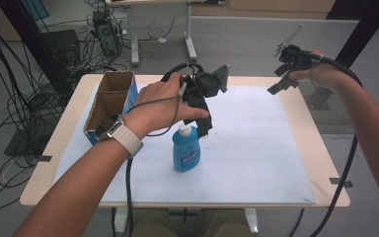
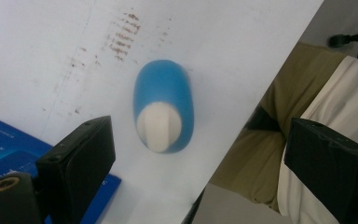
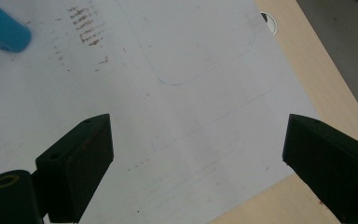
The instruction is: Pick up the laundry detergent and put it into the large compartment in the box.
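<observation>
A blue bottle (image 1: 186,150) with a white cap stands upright on the white mat (image 1: 256,143), near its middle. My left gripper (image 1: 198,123) hovers just above and behind the cap, jaws pointing down. Looking down along it, the left gripper (image 2: 200,163) is open wide, and the bottle (image 2: 164,105) with its cap sits ahead of the jaws, nearer the left one, untouched. My right gripper (image 1: 279,79) is held in the air over the table's far right corner. In its own view the right gripper (image 3: 196,158) is open over bare mat, with the bottle's (image 3: 2,30) edge at the top left.
An open cardboard box (image 1: 109,101) with blue sides stands at the table's left, close to my left wrist; its blue side (image 2: 0,144) shows by the left jaw. The wooden table edge (image 3: 307,60) runs along the mat's right. Cables and desk legs lie on the floor beyond.
</observation>
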`<state>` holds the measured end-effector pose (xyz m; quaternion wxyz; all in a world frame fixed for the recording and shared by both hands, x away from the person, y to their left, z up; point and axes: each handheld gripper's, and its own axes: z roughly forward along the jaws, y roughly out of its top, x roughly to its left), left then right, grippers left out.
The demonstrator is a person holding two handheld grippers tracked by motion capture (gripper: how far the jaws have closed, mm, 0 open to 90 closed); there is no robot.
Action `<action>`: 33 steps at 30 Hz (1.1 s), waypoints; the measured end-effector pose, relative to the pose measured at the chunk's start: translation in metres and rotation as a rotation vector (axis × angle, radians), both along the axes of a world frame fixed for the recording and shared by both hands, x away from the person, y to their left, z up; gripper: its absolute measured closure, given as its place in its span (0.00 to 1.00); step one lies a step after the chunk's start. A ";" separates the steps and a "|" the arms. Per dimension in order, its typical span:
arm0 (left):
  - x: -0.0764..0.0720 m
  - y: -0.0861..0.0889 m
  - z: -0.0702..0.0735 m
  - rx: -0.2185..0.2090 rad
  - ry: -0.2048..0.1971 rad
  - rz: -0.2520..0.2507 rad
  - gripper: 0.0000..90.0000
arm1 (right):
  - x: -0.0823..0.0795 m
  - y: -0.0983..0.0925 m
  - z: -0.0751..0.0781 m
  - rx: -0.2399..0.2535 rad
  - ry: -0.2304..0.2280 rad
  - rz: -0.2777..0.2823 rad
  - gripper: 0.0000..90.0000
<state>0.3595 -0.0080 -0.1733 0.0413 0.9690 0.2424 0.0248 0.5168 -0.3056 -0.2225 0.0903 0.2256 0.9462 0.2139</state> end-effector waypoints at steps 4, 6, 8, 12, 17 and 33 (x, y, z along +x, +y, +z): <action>0.002 0.000 -0.004 0.004 0.002 0.006 0.10 | 0.000 0.001 0.000 0.003 0.002 -0.002 0.09; 0.003 0.000 -0.005 0.005 0.004 0.014 0.09 | 0.000 0.001 0.000 0.000 0.001 0.002 0.09; 0.006 0.001 -0.009 0.009 0.015 0.017 0.08 | -0.001 0.002 0.000 0.002 0.000 0.001 0.09; 0.009 0.003 -0.016 0.014 0.023 0.037 0.08 | -0.002 0.001 0.001 0.003 -0.002 0.000 0.09; 0.012 0.005 -0.023 0.010 0.018 0.035 0.09 | -0.002 0.001 0.001 0.003 -0.006 0.000 0.09; 0.018 0.007 -0.041 0.000 0.022 0.017 0.09 | -0.002 0.000 -0.005 0.010 0.003 -0.003 0.09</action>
